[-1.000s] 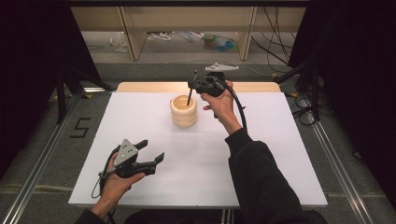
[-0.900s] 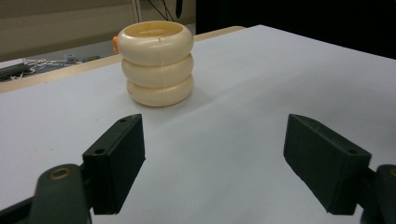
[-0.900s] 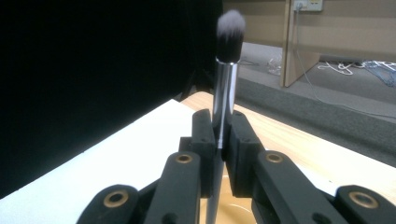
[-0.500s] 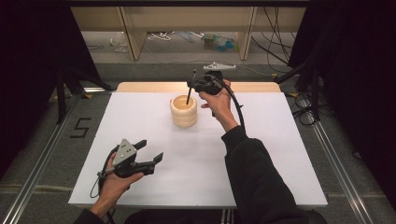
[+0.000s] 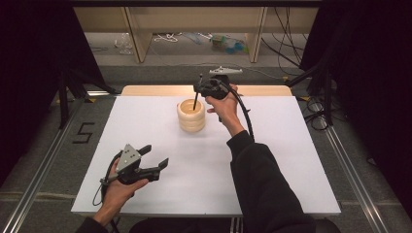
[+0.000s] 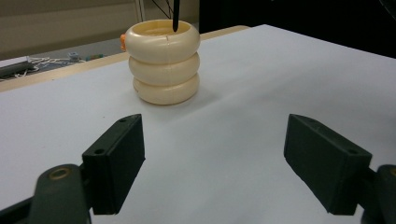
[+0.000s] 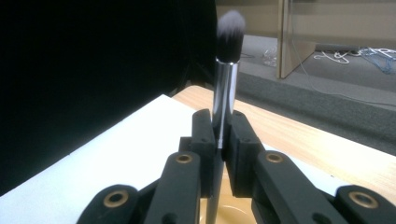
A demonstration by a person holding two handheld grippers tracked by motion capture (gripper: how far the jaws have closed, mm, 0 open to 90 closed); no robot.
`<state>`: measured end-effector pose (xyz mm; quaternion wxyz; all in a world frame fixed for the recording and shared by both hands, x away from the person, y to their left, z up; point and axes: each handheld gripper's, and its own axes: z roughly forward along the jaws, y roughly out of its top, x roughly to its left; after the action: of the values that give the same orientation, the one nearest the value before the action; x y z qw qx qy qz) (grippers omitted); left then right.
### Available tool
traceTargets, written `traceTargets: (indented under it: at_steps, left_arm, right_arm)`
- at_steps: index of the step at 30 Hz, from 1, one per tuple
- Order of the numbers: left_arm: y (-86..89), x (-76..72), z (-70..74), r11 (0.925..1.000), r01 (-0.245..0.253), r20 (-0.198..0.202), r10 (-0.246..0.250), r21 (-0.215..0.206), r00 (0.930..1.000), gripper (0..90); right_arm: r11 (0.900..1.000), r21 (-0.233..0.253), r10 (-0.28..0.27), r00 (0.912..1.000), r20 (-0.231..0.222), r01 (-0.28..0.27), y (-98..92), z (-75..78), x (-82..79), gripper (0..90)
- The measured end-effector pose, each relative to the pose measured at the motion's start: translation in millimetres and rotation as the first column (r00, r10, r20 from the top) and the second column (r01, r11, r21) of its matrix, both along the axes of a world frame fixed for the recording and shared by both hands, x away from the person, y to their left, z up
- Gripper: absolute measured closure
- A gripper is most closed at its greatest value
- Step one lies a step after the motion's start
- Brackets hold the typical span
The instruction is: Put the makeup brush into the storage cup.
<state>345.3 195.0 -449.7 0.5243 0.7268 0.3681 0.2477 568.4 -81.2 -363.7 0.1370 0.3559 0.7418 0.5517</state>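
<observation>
The right gripper (image 5: 200,88) has its jaws clamped on a makeup brush (image 7: 225,79), whose handle tip dips into the ringed cream holder (image 5: 191,115), its end hidden inside. The left gripper (image 5: 151,165) hovers wide open, holding nothing, above the white surface (image 5: 272,160).

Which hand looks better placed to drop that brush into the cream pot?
Right. Its tool is shut on the brush, handle end at the pot mouth. The left tool is open, far off.
</observation>
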Motion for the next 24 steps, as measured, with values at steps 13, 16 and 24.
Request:
traceTargets:
  at_steps: [13, 16, 24]
  left_arm:
    - [-1.1, -0.7, 0.3, 1.0000, 0.002, 0.000, -0.002, -0.002, 1.0000, 20.7]
    - [-1.3, -0.6, 0.3, 1.0000, 0.004, 0.000, -0.004, -0.001, 1.0000, 20.7]
    - [-1.5, -1.0, -0.1, 1.0000, 0.006, -0.002, -0.006, 0.001, 1.0000, 20.7]
  right_arm:
    - [1.000, -0.029, 0.009, 0.9997, -0.021, -0.009, 6.4, -9.5, 3.2, 83.8]
    - [0.999, -0.038, 0.013, 0.9997, -0.023, -0.014, 8.3, -11.7, 3.5, 83.8]
    - [0.997, -0.072, 0.020, 0.9995, -0.025, -0.022, 13.9, -18.3, 3.3, 83.7]
